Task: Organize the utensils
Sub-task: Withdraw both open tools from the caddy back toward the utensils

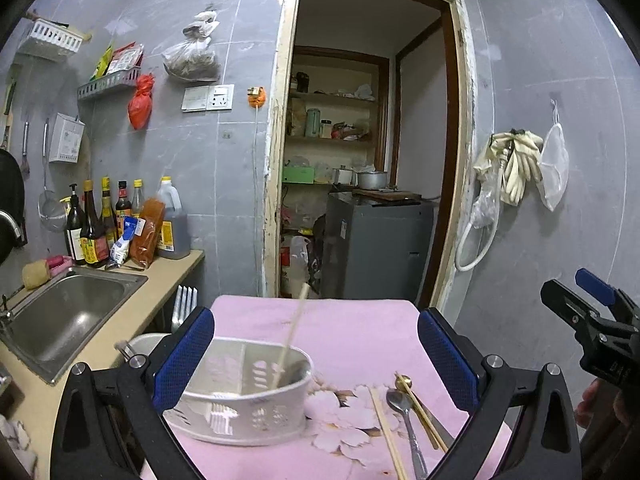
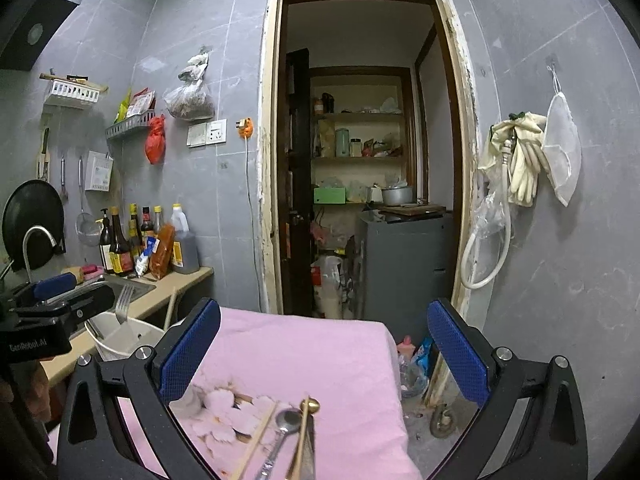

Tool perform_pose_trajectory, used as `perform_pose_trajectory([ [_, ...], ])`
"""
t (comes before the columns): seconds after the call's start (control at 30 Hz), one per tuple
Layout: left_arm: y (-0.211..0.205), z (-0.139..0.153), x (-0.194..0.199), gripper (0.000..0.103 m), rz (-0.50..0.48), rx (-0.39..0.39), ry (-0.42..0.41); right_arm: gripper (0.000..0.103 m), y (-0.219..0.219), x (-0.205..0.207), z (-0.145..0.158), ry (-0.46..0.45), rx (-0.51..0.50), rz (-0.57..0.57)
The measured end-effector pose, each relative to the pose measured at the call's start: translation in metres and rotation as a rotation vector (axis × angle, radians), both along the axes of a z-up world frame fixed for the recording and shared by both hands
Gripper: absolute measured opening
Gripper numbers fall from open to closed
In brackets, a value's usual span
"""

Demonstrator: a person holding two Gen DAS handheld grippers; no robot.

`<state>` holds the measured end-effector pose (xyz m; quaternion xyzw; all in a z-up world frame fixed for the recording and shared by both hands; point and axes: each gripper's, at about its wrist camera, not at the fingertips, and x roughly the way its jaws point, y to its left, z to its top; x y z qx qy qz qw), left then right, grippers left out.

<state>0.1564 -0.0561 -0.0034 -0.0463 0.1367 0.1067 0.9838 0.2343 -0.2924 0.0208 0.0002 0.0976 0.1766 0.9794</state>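
A white slotted utensil holder (image 1: 248,400) sits on the pink flowered cloth (image 1: 352,340). One chopstick (image 1: 294,332) leans in it, and fork tines (image 1: 186,306) stick up behind my left finger. My left gripper (image 1: 316,360) hovers open over the holder, its pads touching nothing. On the cloth to the right lie a silver spoon (image 1: 400,400), a gold spoon (image 1: 404,380) and loose chopsticks (image 1: 386,428). My right gripper (image 2: 322,356) is open above that silver spoon (image 2: 288,420), gold spoon (image 2: 312,404) and a chopstick (image 2: 256,440). The holder (image 2: 128,340) with its fork (image 2: 124,304) lies to the left.
A steel sink (image 1: 72,316) and a counter with sauce bottles (image 1: 100,220) lie on the left. Beyond the table's far edge an open doorway (image 1: 360,160) leads to a grey cabinet (image 1: 372,244) and shelves. Gloves and a hose (image 1: 512,168) hang on the right wall.
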Motion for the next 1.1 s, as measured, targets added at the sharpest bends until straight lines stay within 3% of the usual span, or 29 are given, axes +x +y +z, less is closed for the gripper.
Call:
perform_pose_trajectory([
  [0.37, -0.031, -0.041, 0.023, 0.102, 0.008, 0.006, 0.052, 0.102, -0.034, 0.028, -0.047, 0.056, 0.005, -0.008],
  [0.6, -0.040, -0.065, 0.038, 0.102, -0.038, -0.042, 0.126, 0.102, -0.047, 0.053, -0.076, 0.124, 0.017, -0.013],
  [1.1, -0.034, -0.103, 0.059, 0.101, -0.050, -0.124, 0.249, 0.102, -0.038, 0.082, -0.119, 0.227, 0.021, 0.036],
])
